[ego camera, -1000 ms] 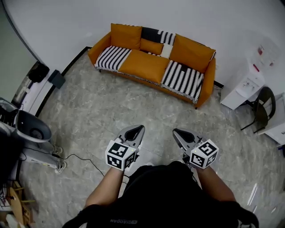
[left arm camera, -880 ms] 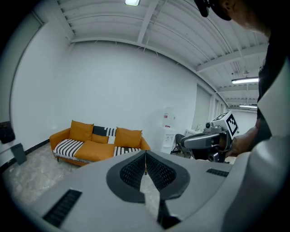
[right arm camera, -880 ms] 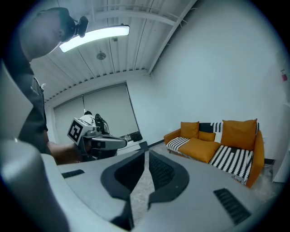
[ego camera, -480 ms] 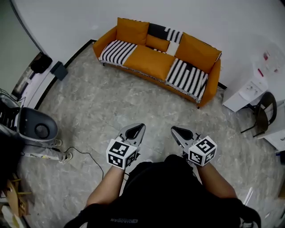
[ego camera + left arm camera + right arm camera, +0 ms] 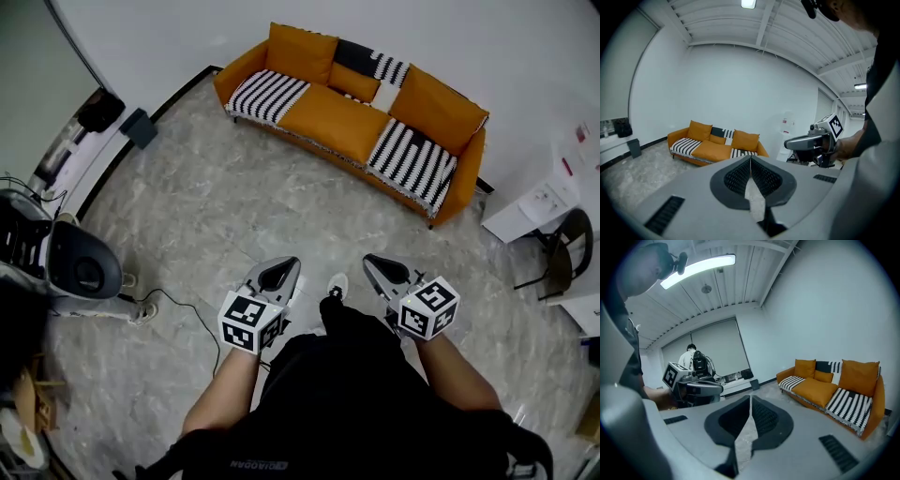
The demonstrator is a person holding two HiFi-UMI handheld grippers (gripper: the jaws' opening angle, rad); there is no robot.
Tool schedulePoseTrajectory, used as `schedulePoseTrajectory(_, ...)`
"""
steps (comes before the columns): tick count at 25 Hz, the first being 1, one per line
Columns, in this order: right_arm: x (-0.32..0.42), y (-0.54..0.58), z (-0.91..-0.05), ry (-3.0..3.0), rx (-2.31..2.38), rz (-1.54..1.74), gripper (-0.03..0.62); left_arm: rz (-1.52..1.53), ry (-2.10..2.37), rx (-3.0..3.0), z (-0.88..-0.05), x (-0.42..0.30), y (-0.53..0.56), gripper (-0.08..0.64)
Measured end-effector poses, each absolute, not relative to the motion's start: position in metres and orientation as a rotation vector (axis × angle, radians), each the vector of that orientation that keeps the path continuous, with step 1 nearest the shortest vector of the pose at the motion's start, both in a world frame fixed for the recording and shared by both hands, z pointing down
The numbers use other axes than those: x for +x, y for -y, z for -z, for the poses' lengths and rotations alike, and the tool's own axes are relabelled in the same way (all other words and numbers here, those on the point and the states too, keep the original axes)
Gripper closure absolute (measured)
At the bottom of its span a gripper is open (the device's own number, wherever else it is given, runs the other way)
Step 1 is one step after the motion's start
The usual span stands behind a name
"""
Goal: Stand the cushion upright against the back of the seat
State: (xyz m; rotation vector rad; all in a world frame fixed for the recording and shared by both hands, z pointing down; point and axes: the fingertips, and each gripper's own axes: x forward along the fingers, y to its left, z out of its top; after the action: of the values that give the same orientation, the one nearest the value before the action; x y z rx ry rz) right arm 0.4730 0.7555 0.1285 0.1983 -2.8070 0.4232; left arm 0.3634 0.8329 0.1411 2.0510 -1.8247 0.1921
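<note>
An orange sofa (image 5: 333,120) with black-and-white striped seat pads stands against the far wall, well away from me across the floor. A small orange cushion (image 5: 355,82) sits low at the middle of its back, between two big orange back cushions; it also shows in the left gripper view (image 5: 717,139) and the right gripper view (image 5: 823,376). My left gripper (image 5: 290,262) and right gripper (image 5: 368,260) are held side by side in front of my body, both shut and holding nothing. Each points toward the sofa.
A grey machine (image 5: 80,272) with a cable (image 5: 178,305) on the floor stands at the left. A white cabinet (image 5: 539,202) and a black chair (image 5: 562,246) are at the right. A person (image 5: 691,359) stands far back in the right gripper view. Marble floor lies between me and the sofa.
I have stepped forward and a shoe now shows between the grippers. The sofa has shifted right and up in the head view. Both grippers stayed shut.
</note>
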Motion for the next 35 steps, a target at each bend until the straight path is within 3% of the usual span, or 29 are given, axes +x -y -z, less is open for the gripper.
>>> schedulePoseTrajectory(6,0.445,-0.721,-0.135,2.795,0.225,-0.493,0.553,-0.034,1.826,1.968,-0.134,0.331,-0.819,0.543)
schedulePoseTrajectory(35,0.265,-0.526,-0.131,2.825,0.153,-0.487,0.554,-0.161,1.923,1.96,-0.117,0.163,-0.633,0.543)
